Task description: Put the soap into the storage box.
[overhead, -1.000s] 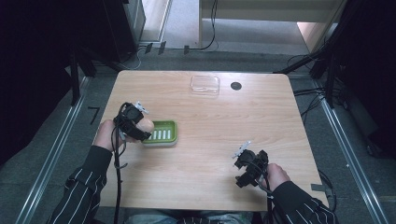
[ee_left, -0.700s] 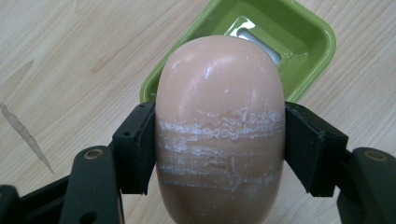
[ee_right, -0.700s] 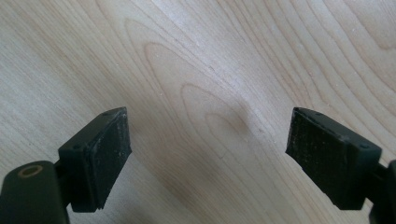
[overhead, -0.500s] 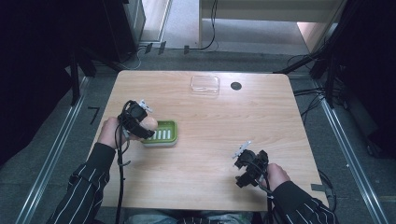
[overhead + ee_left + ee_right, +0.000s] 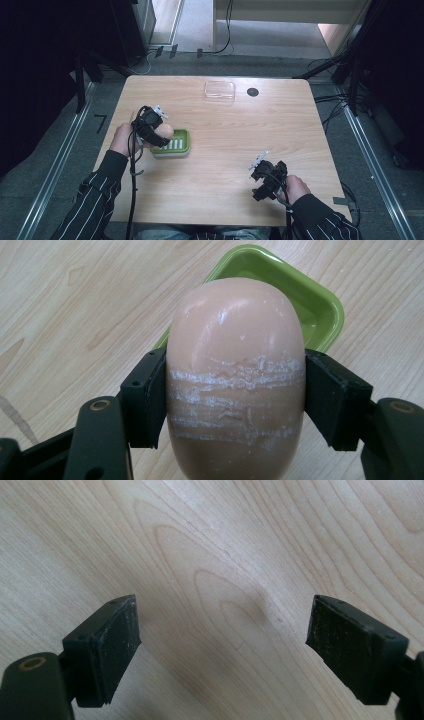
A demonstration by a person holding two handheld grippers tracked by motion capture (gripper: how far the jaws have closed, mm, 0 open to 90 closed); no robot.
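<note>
A pale wooden worktop with rounded corners stands on a grey floor. On it lie a green ribbed dish at the left, a clear plastic box near the far edge, and, just beside that box, a small black disc.

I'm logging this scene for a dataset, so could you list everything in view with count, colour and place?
Soap bar: one, peach-pink with whitish scrape marks, clamped in the left claw above the dish's left end.
Soap dish: one, green with pale ridges inside, left part of the table.
Clear lid or tray: one, transparent, far edge of the table.
Round black spot: one, right of the clear piece.
Table: one, light wood.
Left claw: black, shut on the soap.
Right claw: black, open over bare wood, near right.
Sleeves: two, dark with white stripes.
</note>
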